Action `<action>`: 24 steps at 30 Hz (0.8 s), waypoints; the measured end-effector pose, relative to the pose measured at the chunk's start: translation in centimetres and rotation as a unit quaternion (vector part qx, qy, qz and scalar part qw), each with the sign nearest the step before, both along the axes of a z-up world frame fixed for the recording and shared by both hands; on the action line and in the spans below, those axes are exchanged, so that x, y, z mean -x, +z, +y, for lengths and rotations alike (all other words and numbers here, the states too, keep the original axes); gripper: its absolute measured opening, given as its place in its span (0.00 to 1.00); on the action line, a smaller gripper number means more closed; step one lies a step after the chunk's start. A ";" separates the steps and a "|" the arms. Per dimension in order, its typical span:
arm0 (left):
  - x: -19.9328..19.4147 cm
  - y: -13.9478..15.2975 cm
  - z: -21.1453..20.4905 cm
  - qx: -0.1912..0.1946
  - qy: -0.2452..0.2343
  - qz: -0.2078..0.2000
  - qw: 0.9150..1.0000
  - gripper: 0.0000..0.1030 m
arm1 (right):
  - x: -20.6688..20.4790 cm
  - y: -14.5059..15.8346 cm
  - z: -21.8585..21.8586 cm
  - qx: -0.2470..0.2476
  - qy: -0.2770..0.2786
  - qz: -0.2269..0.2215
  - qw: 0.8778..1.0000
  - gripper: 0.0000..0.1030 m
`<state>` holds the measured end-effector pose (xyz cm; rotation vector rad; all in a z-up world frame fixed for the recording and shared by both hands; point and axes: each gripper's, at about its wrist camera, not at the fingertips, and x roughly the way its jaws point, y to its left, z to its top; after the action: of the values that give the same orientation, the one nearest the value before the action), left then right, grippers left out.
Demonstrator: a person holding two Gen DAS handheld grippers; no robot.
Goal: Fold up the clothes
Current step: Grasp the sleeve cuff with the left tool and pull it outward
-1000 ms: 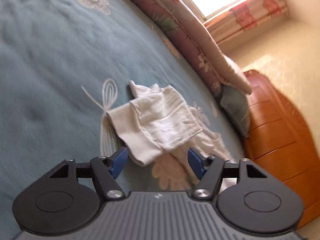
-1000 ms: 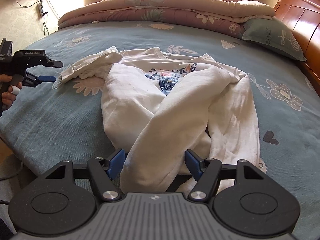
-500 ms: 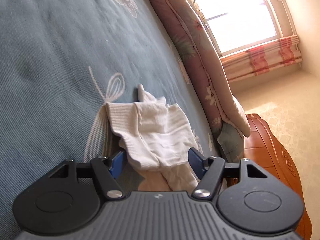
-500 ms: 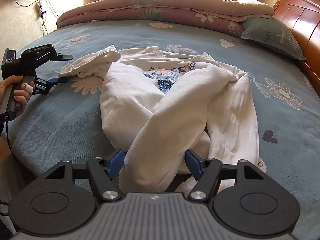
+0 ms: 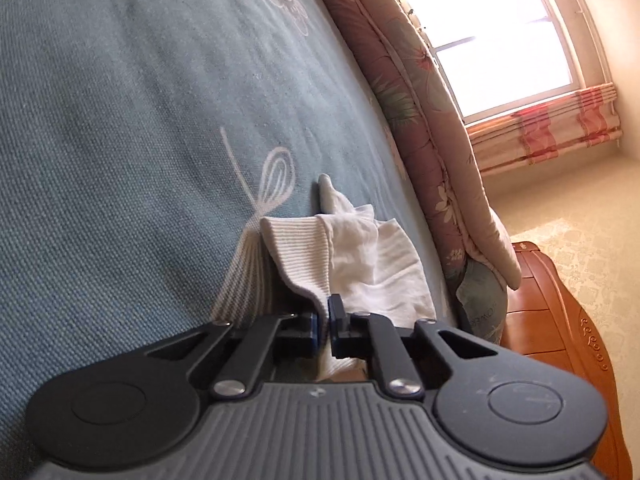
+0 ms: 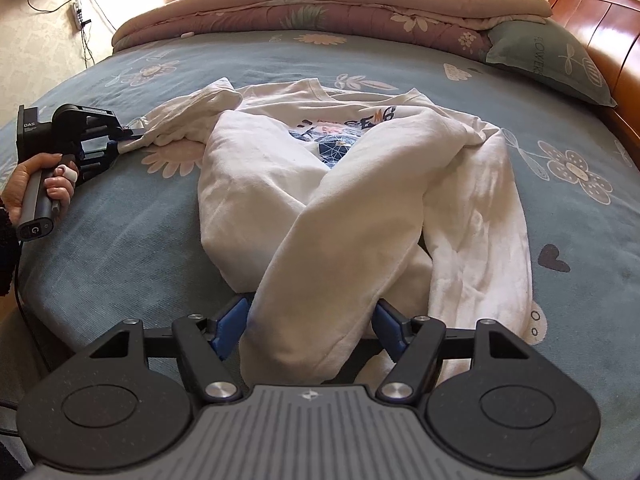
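- Lying crumpled on the blue floral bed (image 6: 120,248): white sweatshirt (image 6: 360,184), sleeves crossing over its front.
- Left gripper (image 5: 323,322) pinching the ribbed sleeve cuff (image 5: 298,258).
- Right gripper (image 6: 310,322) gaping wide around the near sleeve (image 6: 320,280), not clamping.

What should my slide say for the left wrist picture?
Left hand-held gripper shut on a white sleeve cuff on the blue bedspread.

I see a white sweatshirt (image 6: 360,216) with a dark blue chest print and coloured lettering, ribbed white cuff (image 5: 300,252). Bed cover (image 6: 132,240) is teal-blue with pale flowers and a dark heart. Quilt (image 6: 320,12) is dusty pink, floral. Pillow (image 6: 548,56) grey-green with white lettering. Headboard (image 6: 608,36) orange-brown wood. My tools (image 6: 310,322) are black, blue pads (image 6: 230,320).
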<state>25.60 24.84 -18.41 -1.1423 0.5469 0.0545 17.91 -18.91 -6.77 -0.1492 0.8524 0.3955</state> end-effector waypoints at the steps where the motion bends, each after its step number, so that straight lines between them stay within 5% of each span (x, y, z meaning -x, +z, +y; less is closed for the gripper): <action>1: 0.1 0.2 0.0 -0.003 0.000 0.004 1.000 0.08 | 0.0 0.1 -0.1 0.000 0.000 0.000 1.000 0.72; 8: -0.1 5.9 2.6 -0.125 -0.020 0.035 0.991 0.05 | 0.6 1.3 0.3 0.025 0.009 -0.024 0.999 0.72; 15: 0.7 11.1 8.9 -0.242 0.012 0.069 0.968 0.05 | 1.0 3.2 1.3 0.028 0.026 -0.053 0.998 0.72; 24: 3.1 13.3 15.4 -0.288 0.043 0.138 0.947 0.05 | 1.0 3.8 2.6 0.034 0.038 -0.061 0.997 0.72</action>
<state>22.51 40.21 -5.10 -0.5858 0.6723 0.4296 16.86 -16.27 -2.99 -0.2668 0.7419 0.4235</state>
